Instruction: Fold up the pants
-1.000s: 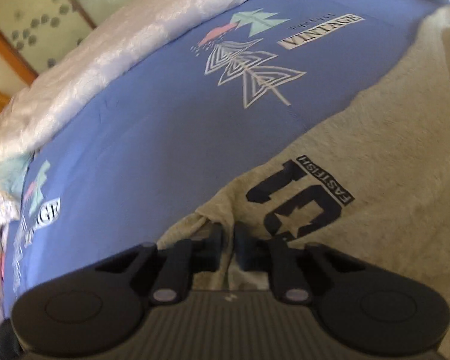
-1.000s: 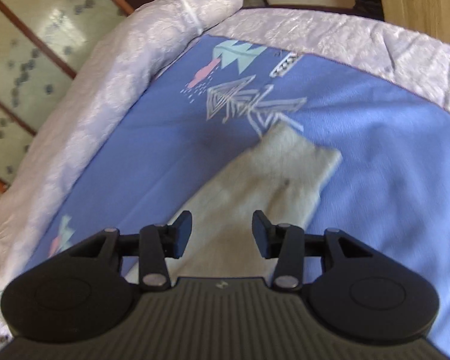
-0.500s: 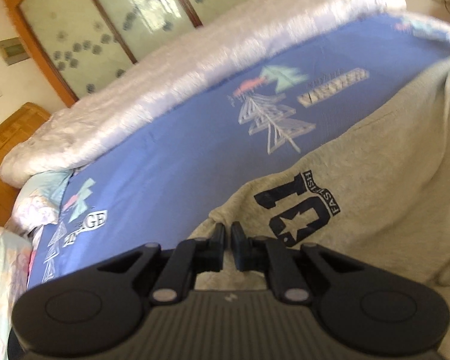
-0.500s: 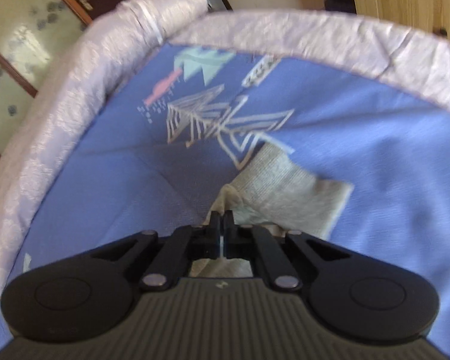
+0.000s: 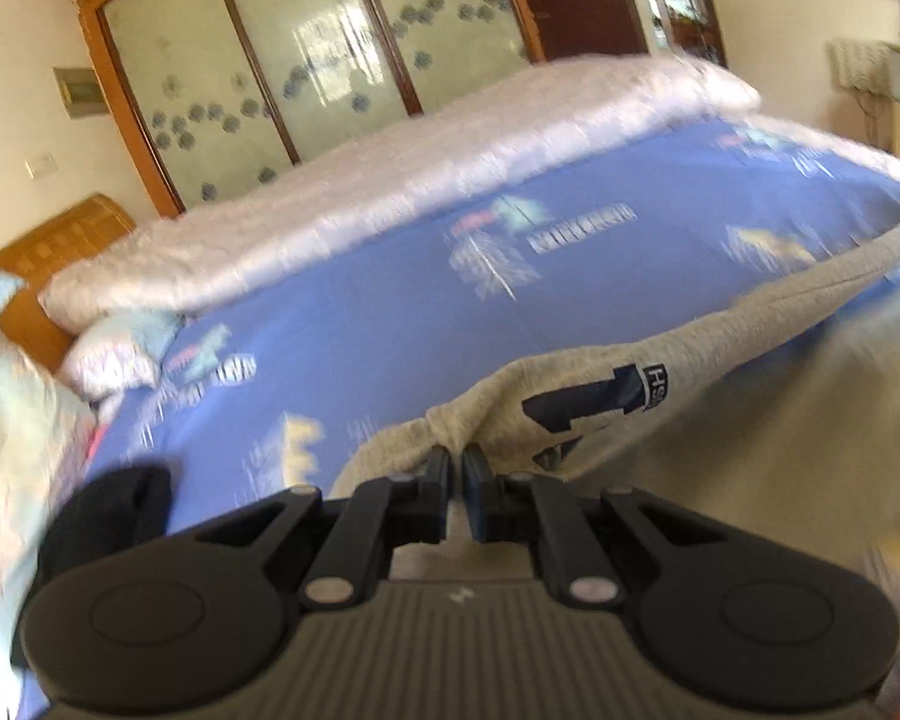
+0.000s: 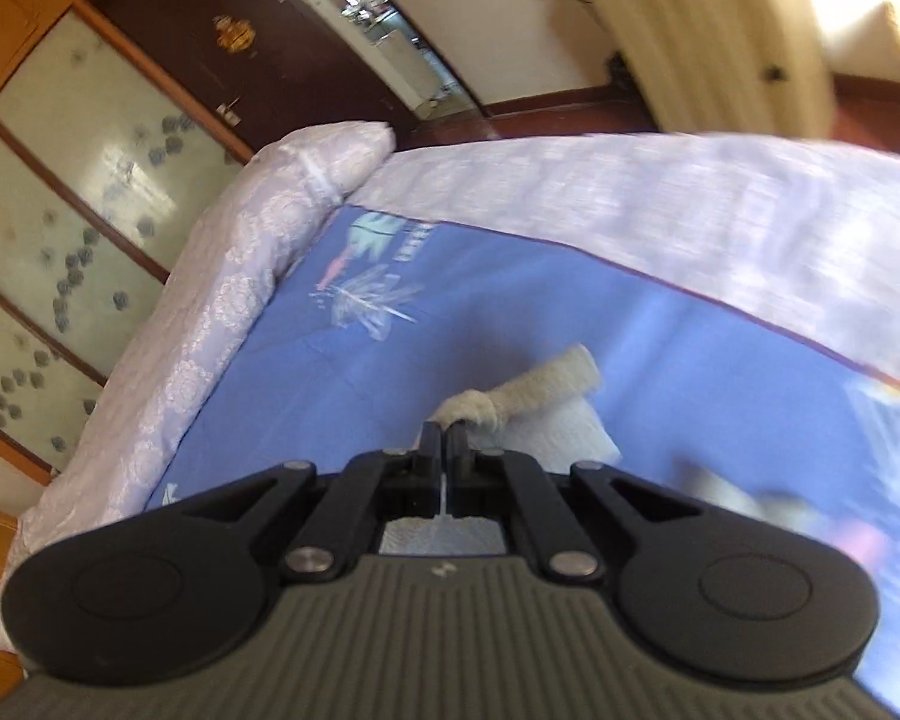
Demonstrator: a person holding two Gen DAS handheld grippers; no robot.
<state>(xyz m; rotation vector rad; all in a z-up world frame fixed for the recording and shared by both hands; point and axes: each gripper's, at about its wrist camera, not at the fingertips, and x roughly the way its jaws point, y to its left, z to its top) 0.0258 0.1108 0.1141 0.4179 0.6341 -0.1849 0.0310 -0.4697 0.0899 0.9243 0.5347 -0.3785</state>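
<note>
The grey pants, with a dark printed number, are lifted off the blue bed sheet. My left gripper is shut on a bunched edge of the pants near the print, and the fabric hangs to the right. My right gripper is shut on the ribbed leg cuff, held above the sheet. The rest of the leg hangs below the right gripper, mostly hidden.
A white quilt runs along the bed's far side and foot. Pillows and a wooden headboard are at the left. A dark object lies beside my left gripper. Wardrobe doors stand behind the bed.
My right gripper closed on the leg cuff and lifted it. My left gripper, shut on the pants, rose and tilted up, so the room came into view.
</note>
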